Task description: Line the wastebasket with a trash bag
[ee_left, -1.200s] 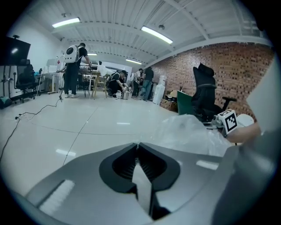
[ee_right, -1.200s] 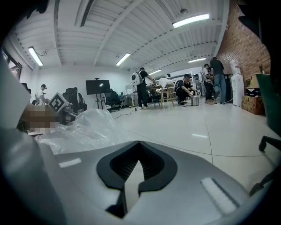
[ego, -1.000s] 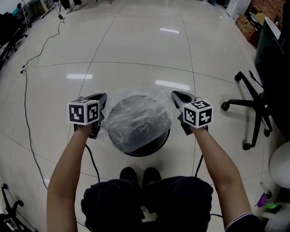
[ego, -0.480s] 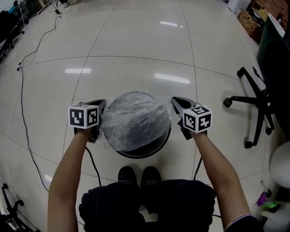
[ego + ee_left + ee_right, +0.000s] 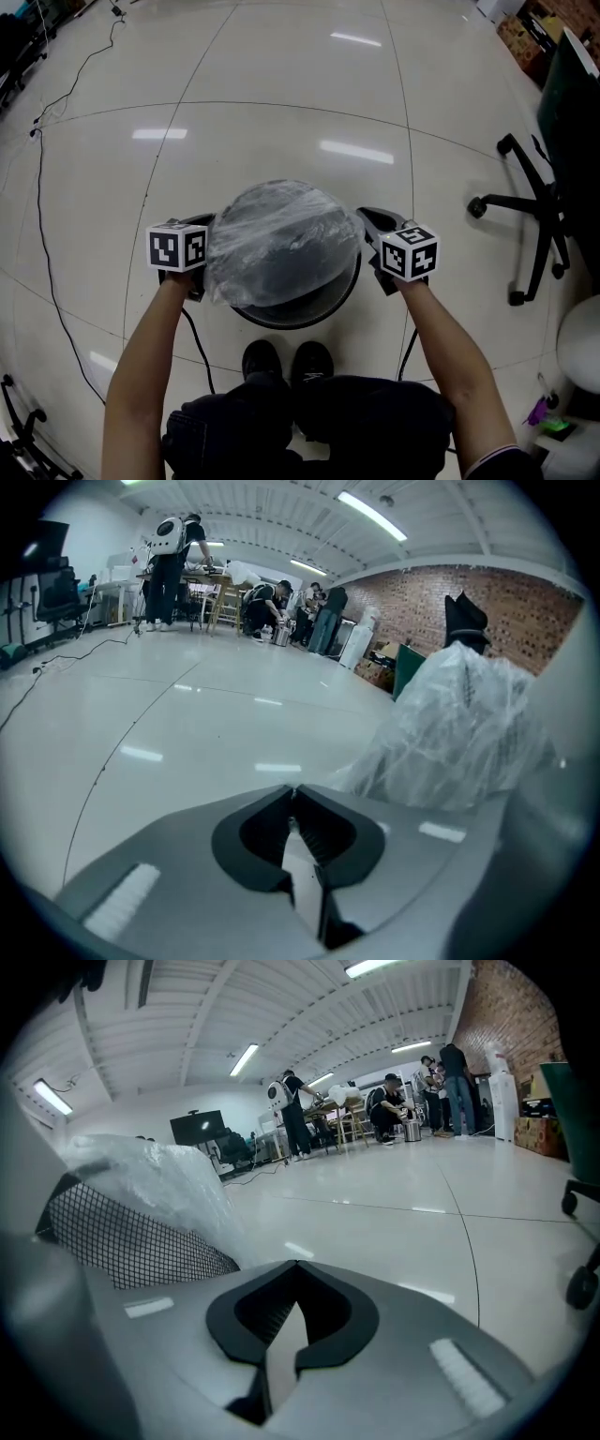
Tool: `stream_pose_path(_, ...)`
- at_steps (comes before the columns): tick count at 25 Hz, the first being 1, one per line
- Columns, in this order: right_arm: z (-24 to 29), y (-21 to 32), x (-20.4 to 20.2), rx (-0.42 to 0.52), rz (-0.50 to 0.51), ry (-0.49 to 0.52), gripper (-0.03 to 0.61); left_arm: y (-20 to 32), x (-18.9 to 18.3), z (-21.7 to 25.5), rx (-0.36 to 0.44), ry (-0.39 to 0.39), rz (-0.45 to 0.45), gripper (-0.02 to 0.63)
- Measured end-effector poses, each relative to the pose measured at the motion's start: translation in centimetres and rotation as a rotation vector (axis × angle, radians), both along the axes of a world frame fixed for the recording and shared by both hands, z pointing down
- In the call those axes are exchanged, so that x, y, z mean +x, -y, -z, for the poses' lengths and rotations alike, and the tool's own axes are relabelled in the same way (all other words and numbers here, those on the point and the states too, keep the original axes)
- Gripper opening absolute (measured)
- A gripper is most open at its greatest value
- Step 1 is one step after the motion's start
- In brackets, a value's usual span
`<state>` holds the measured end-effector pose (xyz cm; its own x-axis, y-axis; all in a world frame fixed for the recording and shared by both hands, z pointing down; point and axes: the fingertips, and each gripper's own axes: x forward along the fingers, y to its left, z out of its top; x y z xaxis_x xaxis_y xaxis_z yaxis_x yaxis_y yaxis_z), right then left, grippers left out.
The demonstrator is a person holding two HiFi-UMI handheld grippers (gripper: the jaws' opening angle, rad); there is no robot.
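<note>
A round black mesh wastebasket [image 5: 314, 312] stands on the floor just in front of my feet. A clear trash bag [image 5: 281, 236] is stretched like a dome over its mouth. My left gripper [image 5: 210, 223] is at the basket's left rim and my right gripper [image 5: 366, 215] at its right rim. Both are shut, each pinching the bag's edge. In the left gripper view the crumpled bag [image 5: 459, 726] bulges to the right of the closed jaws of the left gripper [image 5: 293, 790]. From the right gripper [image 5: 296, 1265] I see the bag [image 5: 155, 1183] lying over the basket's mesh wall [image 5: 127, 1241] at the left.
A black office chair [image 5: 530, 220] stands on the right. A cable [image 5: 42, 220] runs along the floor on the left. A white rounded object [image 5: 581, 342] sits at the right edge. People and tables [image 5: 183, 569] are far off across the glossy tiled hall.
Both grippers have come down with the bag. The bag, puffed up above the basket before, now lies lower and spread across the basket's mouth.
</note>
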<state>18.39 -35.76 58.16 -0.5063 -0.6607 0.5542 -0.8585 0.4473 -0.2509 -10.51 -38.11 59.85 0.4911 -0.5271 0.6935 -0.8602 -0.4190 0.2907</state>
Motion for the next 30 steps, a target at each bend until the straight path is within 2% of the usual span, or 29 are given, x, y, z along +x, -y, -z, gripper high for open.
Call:
stream_pose_path(5,-1.1,-0.2,-0.1,-0.018,0.007,-0.007,0.002,-0.5,0.3,-1.4,-0.022,-0.022,0.011,0.011)
stream_pose_path(13,-1.8,-0.9,-1.1,-0.036,0.023,0.002,0.002,-1.6,0.3,-2.2,-0.045,-0.008,0.007,0.011)
stream_pose_path(17,-0.7,-0.6,-0.7,-0.008,0.004,0.021,0.006,-1.1,-0.8,-1.1,0.002,0.004,0.023,0.024)
stream_pose_path(24,2.7,-0.9,0.5,0.034,-0.028,0.052,0.097,-0.7,-3.2,3.4,0.083,-0.016,0.094,0.087)
stream_pose_path(30,6.8,-2.0,2.9,0.086,-0.074,0.052,0.106,-1.5,-4.4,7.6,0.145,0.009,0.102,0.104)
